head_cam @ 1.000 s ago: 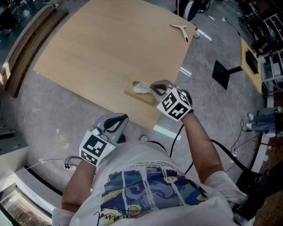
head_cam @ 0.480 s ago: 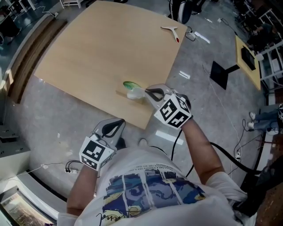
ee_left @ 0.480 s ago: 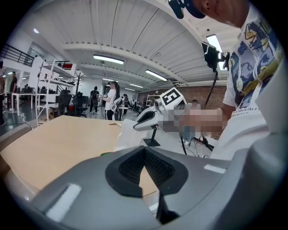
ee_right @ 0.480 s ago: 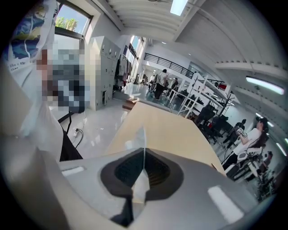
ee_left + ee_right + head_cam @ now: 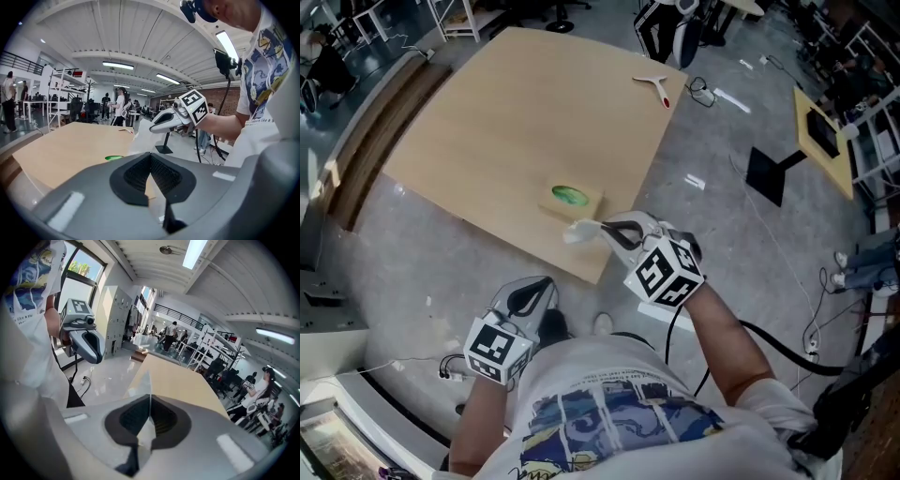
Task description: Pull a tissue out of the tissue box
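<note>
White paper tissue (image 5: 579, 231) is clamped in the right gripper (image 5: 602, 226), hanging just ahead of its tips. The flat tan green-slotted tissue box (image 5: 570, 199) lies just beyond. The left gripper (image 5: 546, 281) is closed, empty and farther back.

The person wears a white short-sleeved T-shirt (image 5: 619, 366) (blue swirling print, black lettering).

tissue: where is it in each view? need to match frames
Head view: the tissue is at centre, at the right gripper's tips, just nearer the person than the tissue box.
Left gripper view: the tissue is at centre, hanging below the right gripper.
Right gripper view: the tissue is at lower centre, pinched between the shut jaws.
Shared landmark: the wooden table.
</note>
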